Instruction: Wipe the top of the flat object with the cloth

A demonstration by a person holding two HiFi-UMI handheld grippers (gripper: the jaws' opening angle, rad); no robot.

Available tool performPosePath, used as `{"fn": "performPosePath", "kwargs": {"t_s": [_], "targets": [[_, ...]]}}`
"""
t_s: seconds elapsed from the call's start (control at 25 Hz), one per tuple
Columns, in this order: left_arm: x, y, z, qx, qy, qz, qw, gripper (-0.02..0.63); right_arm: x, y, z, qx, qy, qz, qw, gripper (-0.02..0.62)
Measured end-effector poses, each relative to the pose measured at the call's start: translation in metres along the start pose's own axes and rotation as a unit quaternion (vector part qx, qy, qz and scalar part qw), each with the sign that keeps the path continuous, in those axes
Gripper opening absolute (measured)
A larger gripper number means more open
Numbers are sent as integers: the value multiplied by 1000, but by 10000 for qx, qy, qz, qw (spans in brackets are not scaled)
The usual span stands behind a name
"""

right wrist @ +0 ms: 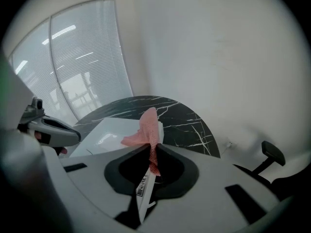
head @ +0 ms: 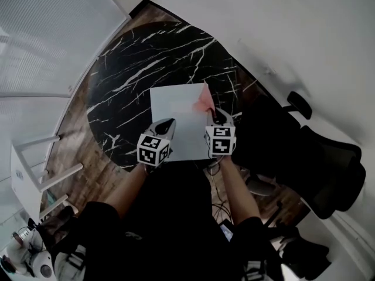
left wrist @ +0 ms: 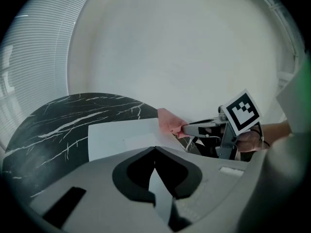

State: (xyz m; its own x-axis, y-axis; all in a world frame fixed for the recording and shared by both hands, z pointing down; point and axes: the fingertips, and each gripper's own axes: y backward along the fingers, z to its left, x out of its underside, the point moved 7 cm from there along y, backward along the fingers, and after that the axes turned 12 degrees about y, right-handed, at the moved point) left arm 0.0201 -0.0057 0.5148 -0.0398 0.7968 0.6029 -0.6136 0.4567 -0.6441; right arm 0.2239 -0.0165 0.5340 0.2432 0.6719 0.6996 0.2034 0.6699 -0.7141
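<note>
Right gripper pinched pink cloth at white board's far-right corner, seemingly poised to wipe | left gripper, jaws pressed together and empty, at board's near-left edge, probably steadying it

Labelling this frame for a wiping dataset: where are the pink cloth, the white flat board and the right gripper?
pink cloth (head: 204, 100), head view, its bunched middle.
white flat board (head: 176, 116), head view, bare top face.
right gripper (right wrist: 153, 150), right gripper view, between jaw tips pinching the cloth.
</note>
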Motion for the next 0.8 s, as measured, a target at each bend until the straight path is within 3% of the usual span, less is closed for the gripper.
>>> {"fn": "performPosePath", "kwargs": {"t_s": [0.24,0.48,0.8], "targets": [[-4,11,-15,-24,-94,-150,9998,-2,-17,34,18,-56,20,-671,9977,28],[-2,35,-34,-55,-87,-430,9990,-2,-22,73,34,-127,57,-1066,9942,26],[13,71,-50,82,-385,-559,9977,-2,-6,117,64,-21,-15,-1375,9905,23]]}}
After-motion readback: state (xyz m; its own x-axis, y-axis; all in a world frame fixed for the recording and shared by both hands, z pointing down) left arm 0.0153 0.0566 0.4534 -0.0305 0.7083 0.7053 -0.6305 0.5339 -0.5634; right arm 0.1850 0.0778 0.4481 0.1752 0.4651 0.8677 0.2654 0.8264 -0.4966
